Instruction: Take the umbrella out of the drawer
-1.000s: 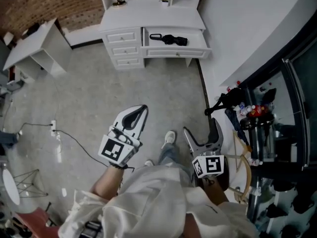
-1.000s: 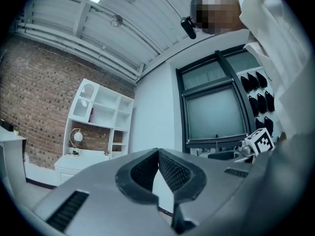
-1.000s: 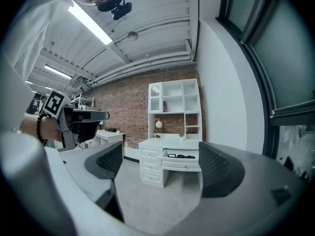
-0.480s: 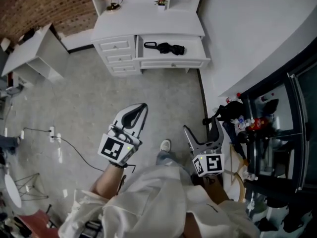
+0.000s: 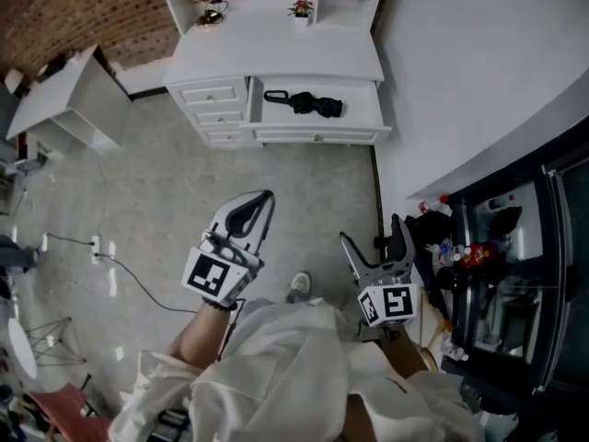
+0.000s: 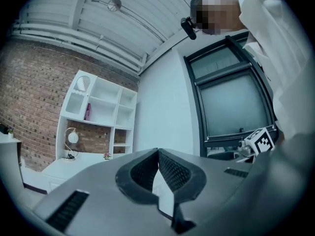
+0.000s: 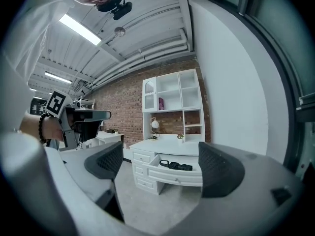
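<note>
A folded black umbrella (image 5: 306, 103) lies in the pulled-out drawer (image 5: 317, 134) of a white desk (image 5: 276, 49) at the top of the head view. The same umbrella (image 7: 175, 165) shows far ahead between the jaws in the right gripper view. My left gripper (image 5: 261, 202) hangs over the floor well short of the desk, jaws shut together with nothing between them. To its right, my right gripper (image 5: 371, 232) stands open and empty, also far from the drawer.
A small white side table (image 5: 66, 99) stands at the left. A cable and power strip (image 5: 97, 248) lie on the grey floor. A white wall (image 5: 479, 72) runs along the right, with a dark cluttered shelf (image 5: 497, 274) below it. A lamp (image 5: 210, 12) and small plant (image 5: 301, 8) sit on the desk.
The desk and drawer have slid lower in the head view and look nearer. Both grippers keep their places and jaw states.
</note>
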